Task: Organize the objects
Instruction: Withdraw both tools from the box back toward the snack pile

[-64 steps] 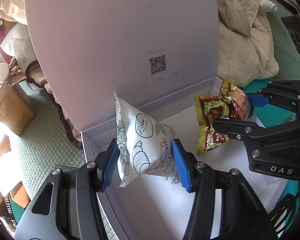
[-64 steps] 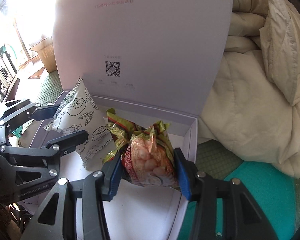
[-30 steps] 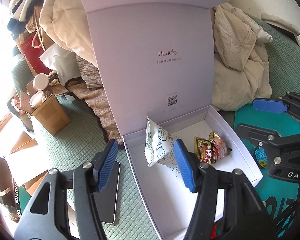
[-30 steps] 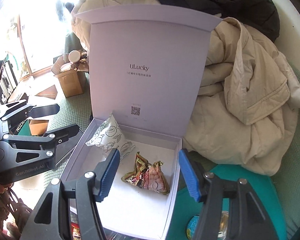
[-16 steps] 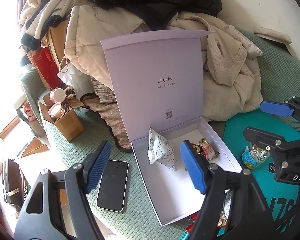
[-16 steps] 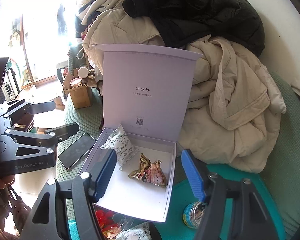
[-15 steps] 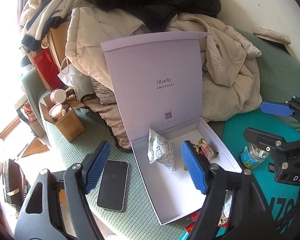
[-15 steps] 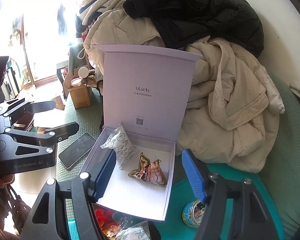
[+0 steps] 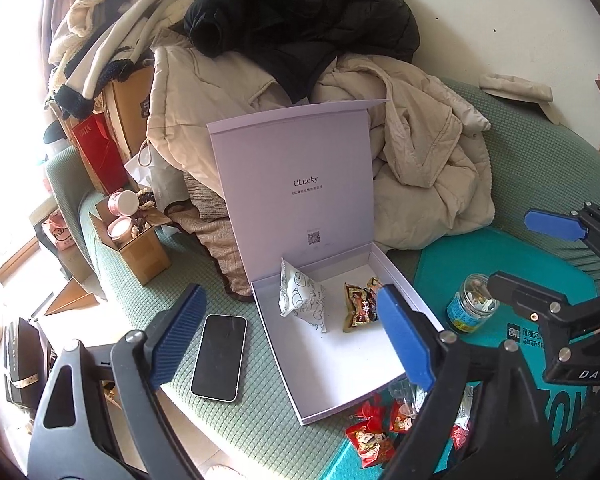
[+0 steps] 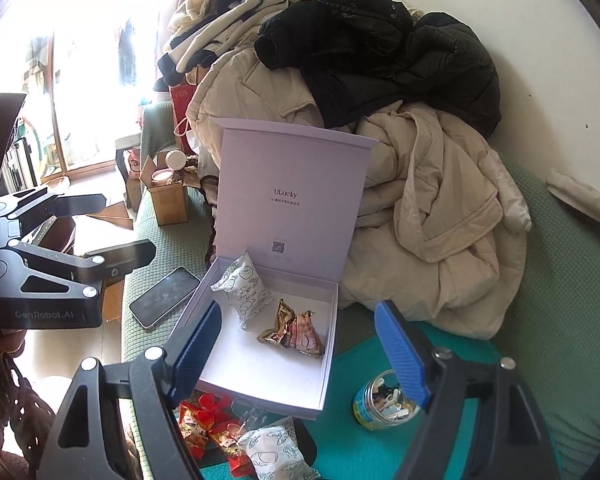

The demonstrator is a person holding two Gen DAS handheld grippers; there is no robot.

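Two snack packets in the open box (image 10: 324, 360): white one (image 10: 242, 292), gold one (image 10: 296, 330). Both hand-held grippers, left (image 9: 288, 332) and right (image 10: 304, 354), spread wide, grasping nothing.

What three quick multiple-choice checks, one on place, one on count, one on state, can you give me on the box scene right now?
1. Where does the black smartphone lie?
A. inside the box
B. on the green sofa cover beside the box
C. on the teal mat

2. How many snack packets are in the pale lilac cardboard box?
A. two
B. four
C. none

3. How do the two hand-held grippers stand?
A. both shut on packets
B. one open, one shut
C. both open and empty

Answers: 1 B, it rests on the cover beside the box wall. 2 A, the white pastry-print packet and the gold-red crinkled packet. 3 C, the left hand-held gripper and right hand-held gripper show wide-apart pads.
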